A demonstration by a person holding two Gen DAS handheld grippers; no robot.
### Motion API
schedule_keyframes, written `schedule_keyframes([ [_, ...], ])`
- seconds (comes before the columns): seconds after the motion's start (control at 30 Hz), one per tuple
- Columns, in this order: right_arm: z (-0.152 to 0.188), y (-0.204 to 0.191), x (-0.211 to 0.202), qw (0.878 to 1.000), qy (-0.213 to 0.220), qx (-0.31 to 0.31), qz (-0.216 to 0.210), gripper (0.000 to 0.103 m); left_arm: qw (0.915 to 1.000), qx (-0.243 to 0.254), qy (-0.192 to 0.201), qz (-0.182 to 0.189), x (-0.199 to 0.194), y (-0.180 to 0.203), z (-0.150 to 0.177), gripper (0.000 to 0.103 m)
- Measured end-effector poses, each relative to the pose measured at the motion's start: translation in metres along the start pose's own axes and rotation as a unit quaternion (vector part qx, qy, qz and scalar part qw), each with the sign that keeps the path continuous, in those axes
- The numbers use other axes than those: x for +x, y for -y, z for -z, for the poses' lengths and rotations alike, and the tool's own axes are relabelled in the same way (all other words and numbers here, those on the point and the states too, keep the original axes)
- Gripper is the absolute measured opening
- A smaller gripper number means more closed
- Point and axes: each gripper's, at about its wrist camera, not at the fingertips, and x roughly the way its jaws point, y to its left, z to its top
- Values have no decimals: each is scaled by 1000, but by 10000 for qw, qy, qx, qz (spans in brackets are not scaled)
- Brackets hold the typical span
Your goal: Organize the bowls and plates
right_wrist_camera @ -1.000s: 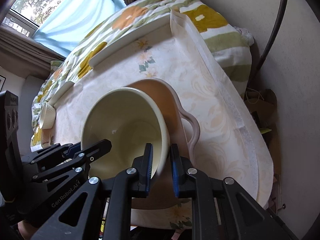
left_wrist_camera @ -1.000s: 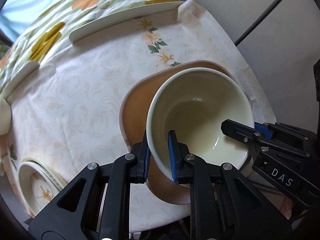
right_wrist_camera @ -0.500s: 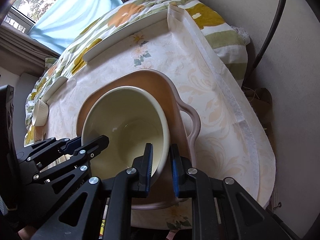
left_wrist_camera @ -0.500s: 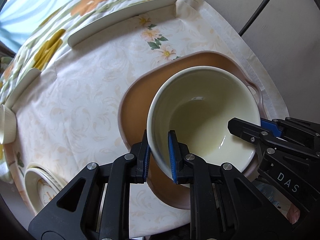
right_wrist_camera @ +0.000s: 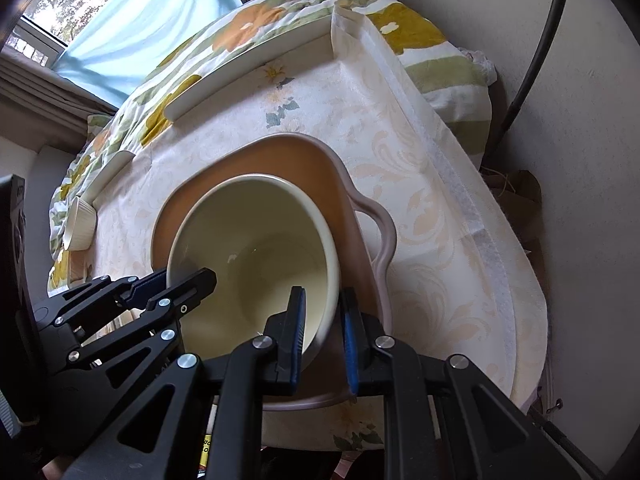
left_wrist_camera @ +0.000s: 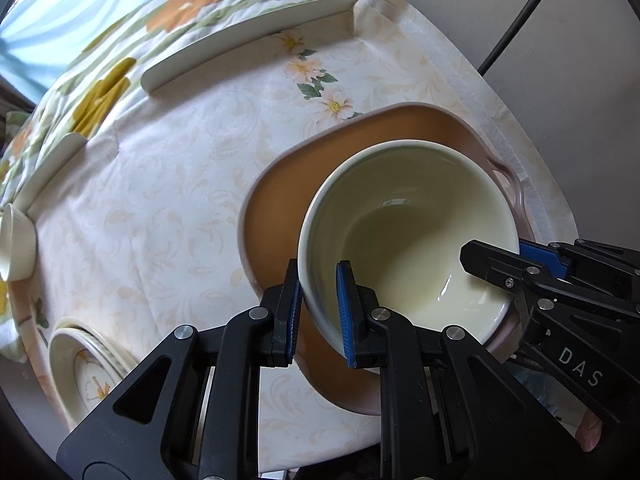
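**Q:** State the position of the cream ceramic bowl (left_wrist_camera: 404,240) relative to the left gripper (left_wrist_camera: 318,308).

**A:** The bowl's near rim wall sits between the two blue-padded fingers (left_wrist_camera: 346,312). One finger is outside the wall, the other inside the cavity. The jaws are pinched on that wall, with only its thickness between the pads.

**Q:** And the right gripper (right_wrist_camera: 322,332)?

**A:** Same arrangement on the opposite side of the rim. Its inner finger lies inside the bowl and its outer finger lies outside, between the bowl wall and the dish edge. The jaws are clamped on the bowl wall. In the left wrist view this gripper enters from the right, with its tip over the rim.

**Q:** What is under the bowl?

**A:** A tan-brown glazed baking dish with a pinkish rim and loop handle (left_wrist_camera: 280,216). The bowl is tilted within the dish outline; whether its base touches the dish floor cannot be told.

**Q:** Items beyond?

**A:** All lie on a cream floral tablecloth (left_wrist_camera: 168,208). A patterned plate stack (left_wrist_camera: 86,368) is near the left edge, well apart from the dish. Farther left is a small white ribbed cup (right_wrist_camera: 80,224). At the far edge lies a long white tray rim (left_wrist_camera: 248,44), with a flower-print quilt (left_wrist_camera: 180,12) behind it.
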Motion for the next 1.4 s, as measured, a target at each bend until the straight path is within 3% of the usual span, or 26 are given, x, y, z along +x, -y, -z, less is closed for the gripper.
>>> schedule_keyframes([
  [0.33, 2, 3, -40, 9991, 404, -111, -98, 16, 9991, -178, 385, 11, -40, -4, 1, 15],
  [0.47, -1, -10, -71, 9957, 638, -594, -307, 16, 9949, -644, 762, 124, -79, -26, 11, 15],
  [0.53, -4, -22, -85, 9918, 766, -924, -430, 16, 9890, -1050, 1034, 128, -104, -44, 20, 15],
  [0.8, -12, -102, -98, 9603, 823, -2355, -1246, 16, 9522, -2492, 1723, -396, -178, -120, 80, 16],
  [0.87, -12, -127, -95, 9502, 832, -2635, -1438, 19, 9416, -2807, 1782, -533, -186, -140, 98, 32],
  [0.9, -13, -138, -92, 9463, 823, -2741, -1501, 24, 9355, -2973, 1815, -590, -190, -150, 108, 64],
  [0.93, -15, -150, -90, 9426, 798, -2835, -1572, 42, 9281, -3150, 1864, -688, -194, -160, 118, 94],
  [0.97, -17, -162, -87, 9393, 774, -2905, -1650, 64, 9191, -3326, 1953, -808, -199, -169, 128, 100],
  [1.03, -23, -180, -80, 9351, 724, -2985, -1771, 77, 9040, -3603, 2125, -885, -205, -189, 145, 102],
  [1.13, -35, -209, -70, 9300, 676, -3116, -1828, 77, 8870, -4011, 2075, -964, -203, -221, 163, 102],
  [1.27, -55, -255, -56, 9211, 556, -3368, -1873, 77, 8571, -4582, 2182, -886, -199, -273, 180, 102],
  [1.4, -76, -306, -32, 9156, 389, -3470, -1995, 77, 8367, -4926, 2232, -862, -190, -322, 183, 102],
])
